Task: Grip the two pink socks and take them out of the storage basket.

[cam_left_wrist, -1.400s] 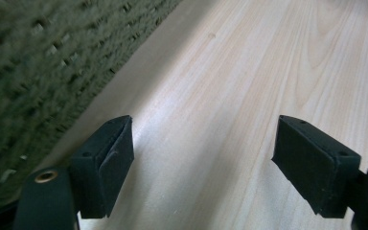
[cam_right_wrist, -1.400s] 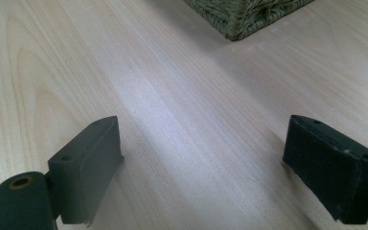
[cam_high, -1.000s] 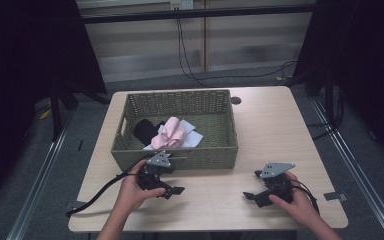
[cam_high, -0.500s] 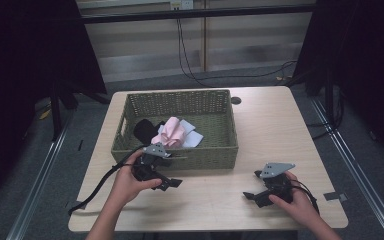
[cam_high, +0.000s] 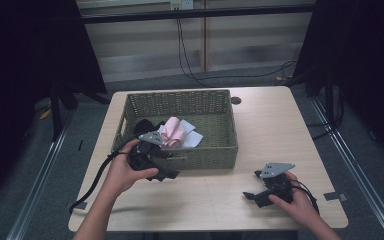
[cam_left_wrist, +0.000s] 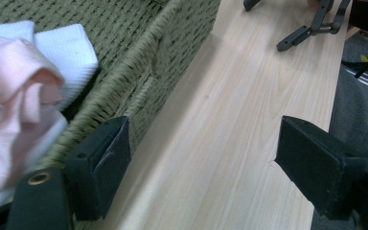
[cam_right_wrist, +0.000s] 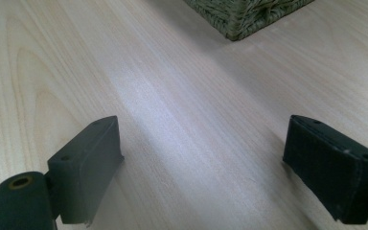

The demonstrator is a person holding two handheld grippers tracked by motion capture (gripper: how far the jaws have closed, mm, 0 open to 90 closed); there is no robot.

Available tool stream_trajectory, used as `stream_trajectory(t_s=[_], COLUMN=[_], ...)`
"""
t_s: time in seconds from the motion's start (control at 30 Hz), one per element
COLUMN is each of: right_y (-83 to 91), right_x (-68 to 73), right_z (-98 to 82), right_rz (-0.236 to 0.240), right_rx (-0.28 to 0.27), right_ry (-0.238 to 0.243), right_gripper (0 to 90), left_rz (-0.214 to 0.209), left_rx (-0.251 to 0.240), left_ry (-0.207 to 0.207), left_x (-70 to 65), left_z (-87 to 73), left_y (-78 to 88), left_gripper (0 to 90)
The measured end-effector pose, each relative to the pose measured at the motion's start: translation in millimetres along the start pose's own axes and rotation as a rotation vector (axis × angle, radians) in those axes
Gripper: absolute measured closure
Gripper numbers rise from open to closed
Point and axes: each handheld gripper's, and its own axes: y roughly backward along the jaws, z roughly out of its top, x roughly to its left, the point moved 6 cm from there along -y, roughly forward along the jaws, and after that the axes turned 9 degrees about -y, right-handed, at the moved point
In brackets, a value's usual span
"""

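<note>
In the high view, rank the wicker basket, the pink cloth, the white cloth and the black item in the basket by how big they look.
1. Wicker basket, by far the largest.
2. Pink cloth.
3. White cloth and black item: both partly hidden and look alike, so not ranked.

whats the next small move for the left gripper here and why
Probably lift the left gripper over the basket's near wall and toward the pink cloth. Its jaws are open and empty, straddling the rim's outer edge above the table, with the cloth just inside. The right gripper rests open on the table.
</note>
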Motion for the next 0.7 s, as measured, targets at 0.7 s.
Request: stream_trajectory(t_s=[0.7], right_y=[0.0], right_x=[0.0], right_z=[0.0], right_rz=[0.000], right_rx=[0.000], right_ry=[0.000], right_gripper=[12.1], left_rz=[0.013], left_rx=[0.031], left_ry=[0.055], left_x=[24.2], left_z=[32.0], left_y=[29.3], left_gripper=[20.1])
